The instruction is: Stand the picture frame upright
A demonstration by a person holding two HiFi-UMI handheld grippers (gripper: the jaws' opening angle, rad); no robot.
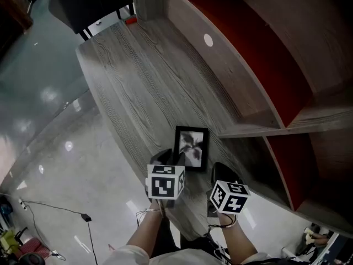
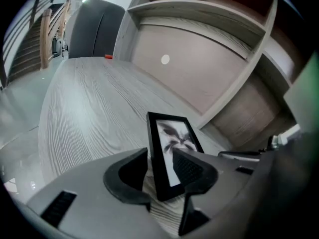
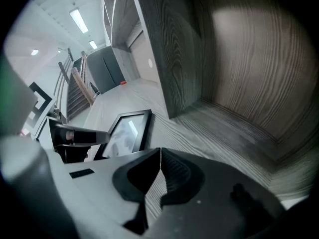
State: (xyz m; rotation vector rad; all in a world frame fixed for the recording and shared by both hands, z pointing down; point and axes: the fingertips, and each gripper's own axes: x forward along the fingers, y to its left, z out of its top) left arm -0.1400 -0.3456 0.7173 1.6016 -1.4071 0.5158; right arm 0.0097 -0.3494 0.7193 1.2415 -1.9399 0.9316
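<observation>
A black picture frame (image 1: 191, 147) with a dark leaf print rests on the grey wood table (image 1: 138, 81), just in front of the shelf unit. In the left gripper view the frame (image 2: 169, 148) looks tilted up, its near edge on the wood. Whether it leans on a stand is hidden. My left gripper (image 2: 160, 158) is open, and the frame's near end sits between its jaws with a gap on the left side. My right gripper (image 3: 159, 156) is shut on nothing, just right of the frame (image 3: 127, 133). Both hover at the table's near edge, left gripper (image 1: 172, 159) and right gripper (image 1: 222, 173).
A wood shelf unit with red back panels (image 1: 259, 54) runs along the right, with an open cubby (image 3: 239, 83) ahead of my right gripper. A dark chair (image 1: 88, 4) and a small orange object (image 1: 130, 20) are at the far end. The table's curved left edge drops to a glossy floor (image 1: 44, 126).
</observation>
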